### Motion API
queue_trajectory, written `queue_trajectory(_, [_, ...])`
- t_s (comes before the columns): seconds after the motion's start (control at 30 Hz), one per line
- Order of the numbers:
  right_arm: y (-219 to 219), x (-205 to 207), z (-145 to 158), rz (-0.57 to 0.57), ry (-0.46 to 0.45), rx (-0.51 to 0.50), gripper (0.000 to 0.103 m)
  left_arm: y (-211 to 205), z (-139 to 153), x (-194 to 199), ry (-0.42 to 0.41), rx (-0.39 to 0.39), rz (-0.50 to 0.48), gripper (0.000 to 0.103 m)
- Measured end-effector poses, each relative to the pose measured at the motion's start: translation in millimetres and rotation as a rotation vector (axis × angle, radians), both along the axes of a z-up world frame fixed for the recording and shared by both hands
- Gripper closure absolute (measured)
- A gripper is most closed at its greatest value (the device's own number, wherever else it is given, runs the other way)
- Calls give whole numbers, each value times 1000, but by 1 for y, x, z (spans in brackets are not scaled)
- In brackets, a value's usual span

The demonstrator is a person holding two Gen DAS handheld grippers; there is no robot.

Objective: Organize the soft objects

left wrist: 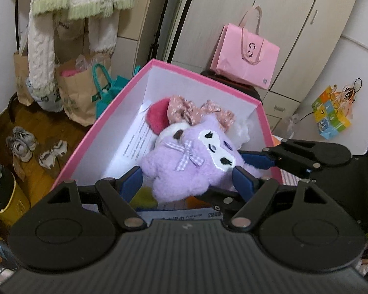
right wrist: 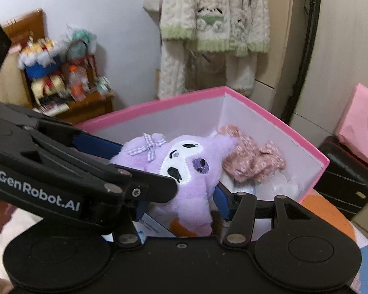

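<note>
A purple plush toy [left wrist: 184, 169] with a gingham bow hangs over the near edge of a pink box [left wrist: 196, 76] with white inside walls. My left gripper [left wrist: 189, 181] is open, its blue pads on either side of the plush's lower body. My right gripper [right wrist: 181, 201] is shut on the plush [right wrist: 184, 171] from the right side; its arm shows in the left wrist view [left wrist: 294, 156]. Inside the box lie a red plush [left wrist: 157, 117], a pink floral cloth [left wrist: 196, 110] and white items. The box also shows in the right wrist view [right wrist: 269, 112].
A pink paper bag [left wrist: 245, 54] stands on a dark case behind the box. Paper bags [left wrist: 78, 93] and shoes [left wrist: 22, 144] sit on the floor at left. A fluffy robe [right wrist: 213, 24] hangs on the wall. A cluttered wooden shelf [right wrist: 61, 85] stands at left.
</note>
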State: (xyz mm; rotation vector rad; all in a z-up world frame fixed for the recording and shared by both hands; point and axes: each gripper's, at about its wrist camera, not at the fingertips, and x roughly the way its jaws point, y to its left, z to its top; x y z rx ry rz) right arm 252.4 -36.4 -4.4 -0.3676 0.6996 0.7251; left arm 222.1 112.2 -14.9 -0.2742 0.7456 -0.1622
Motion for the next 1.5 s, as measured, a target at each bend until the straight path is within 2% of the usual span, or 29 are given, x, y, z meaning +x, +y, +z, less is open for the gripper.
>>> queue_trajectory(0.1, [3, -4, -1, -2, -27, -55, 37, -2, -2, -1, -5, 25, -3, 23])
queue_trajectory(0.33, [-6, -20, 7, -24, -70, -86, 30, -2, 7, -19, -53, 59, 16, 22])
queue_trajectory(0.8, [-41, -71, 41, -102, -151, -44, 25, -14, 45, -73, -137, 98, -22, 21])
queue_trajectory(1.0, [-61, -94, 55, -134, -156, -9, 25, -20, 58, -98, -148, 98, -64, 20])
queue_trajectory(1.17, [-78, -112, 61, -173, -152, 3, 22, -27, 69, -116, -132, 94, -136, 19])
queue_trajectory(1.37, [-102, -131, 63, -236, -121, 41, 12, -36, 75, -140, -156, 129, -167, 13])
queue_trajectory(1.5, [-120, -146, 64, -297, -97, 79, 10, -40, 77, -152, -180, 148, -164, 5])
